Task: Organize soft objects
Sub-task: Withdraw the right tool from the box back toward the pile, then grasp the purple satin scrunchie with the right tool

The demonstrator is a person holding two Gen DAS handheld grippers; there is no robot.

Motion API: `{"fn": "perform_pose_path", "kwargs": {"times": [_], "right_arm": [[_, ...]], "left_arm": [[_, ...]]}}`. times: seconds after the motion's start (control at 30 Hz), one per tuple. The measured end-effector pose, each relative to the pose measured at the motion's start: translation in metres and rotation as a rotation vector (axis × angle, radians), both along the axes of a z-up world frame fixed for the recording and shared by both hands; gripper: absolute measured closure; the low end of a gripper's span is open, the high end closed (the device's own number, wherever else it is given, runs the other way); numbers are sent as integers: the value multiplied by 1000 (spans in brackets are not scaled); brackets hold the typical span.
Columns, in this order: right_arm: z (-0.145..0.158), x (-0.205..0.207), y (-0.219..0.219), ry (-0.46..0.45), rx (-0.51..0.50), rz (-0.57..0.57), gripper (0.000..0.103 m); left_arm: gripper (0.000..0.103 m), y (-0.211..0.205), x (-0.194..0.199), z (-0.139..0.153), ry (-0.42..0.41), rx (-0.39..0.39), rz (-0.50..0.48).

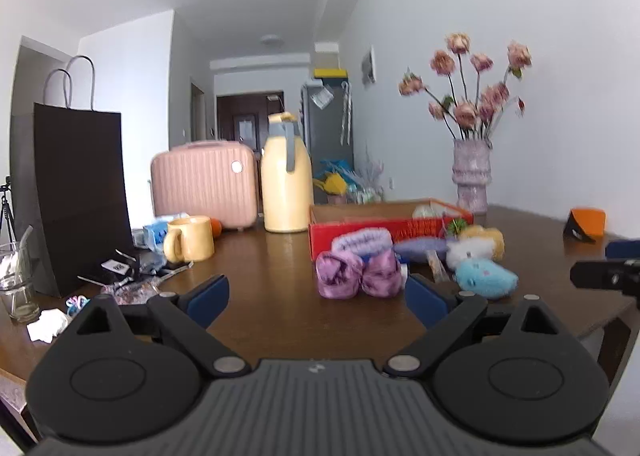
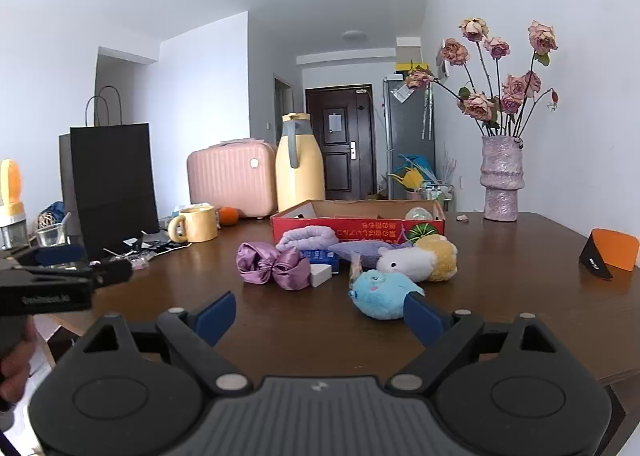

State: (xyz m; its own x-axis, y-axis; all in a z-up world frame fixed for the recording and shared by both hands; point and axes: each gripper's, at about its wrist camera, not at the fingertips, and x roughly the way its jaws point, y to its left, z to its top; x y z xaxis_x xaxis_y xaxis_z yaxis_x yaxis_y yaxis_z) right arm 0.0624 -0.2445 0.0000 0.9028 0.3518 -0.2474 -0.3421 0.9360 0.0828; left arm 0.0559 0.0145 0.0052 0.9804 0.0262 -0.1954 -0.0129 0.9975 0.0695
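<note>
Soft things lie in a cluster on the brown table before a red cardboard box (image 1: 352, 233) (image 2: 356, 225): a purple satin bow (image 1: 358, 274) (image 2: 273, 263), a lilac fluffy headband (image 1: 362, 241) (image 2: 306, 236), a blue plush (image 1: 486, 278) (image 2: 380, 294), a white and yellow plush (image 1: 476, 246) (image 2: 420, 260) and a purple fish-shaped plush (image 2: 368, 247). My left gripper (image 1: 318, 302) is open and empty, just short of the bow. My right gripper (image 2: 320, 316) is open and empty, its right finger beside the blue plush.
A yellow mug (image 1: 190, 244) (image 2: 196, 223), yellow thermos (image 1: 286, 184), pink case (image 1: 204, 184) and black paper bag (image 1: 76, 192) stand at the back left. A vase of dried roses (image 2: 502, 178) stands back right. An orange and black item (image 2: 610, 254) lies at the right. Clutter lies left.
</note>
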Motion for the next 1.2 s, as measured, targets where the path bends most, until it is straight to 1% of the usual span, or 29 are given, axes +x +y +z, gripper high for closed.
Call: {"fn": "perform_pose_path", "kwargs": {"times": [0.1,0.17,0.33,0.47,0.63,0.73,0.83,0.93,1.03,1.1,1.17,1.2], "right_arm": [[-1,6,0,7,16,-20,12],[-4,11,-1,29,25,-23,12],[-11,22,-3,65,30,-38,12],[-15,33,-3,87,25,-52,12],[-15,56,-1,118,15,-59,14],[-16,75,3,136,8,-49,16],[-15,102,10,162,-9,-23,26],[-14,130,16,174,-15,-10,33],[-10,157,22,193,-2,-2,34],[-8,175,27,204,6,19,37],[-8,191,35,221,14,41,38],[-9,199,39,232,24,54,38]], "left_arm": [[6,3,0,5,-33,-19,13],[5,4,1,5,-38,-27,15],[4,2,10,-4,-10,-21,4],[4,1,22,-9,21,-32,-7],[4,0,41,-10,61,-30,-18],[4,1,61,-10,86,-41,-19],[4,0,88,-12,124,-50,-19],[4,-7,116,-12,150,-58,-59],[4,-14,146,-13,157,-28,-108],[5,-11,169,-12,180,-39,-110],[11,0,192,-11,204,-79,-89],[17,8,204,-10,223,-104,-79]]}}
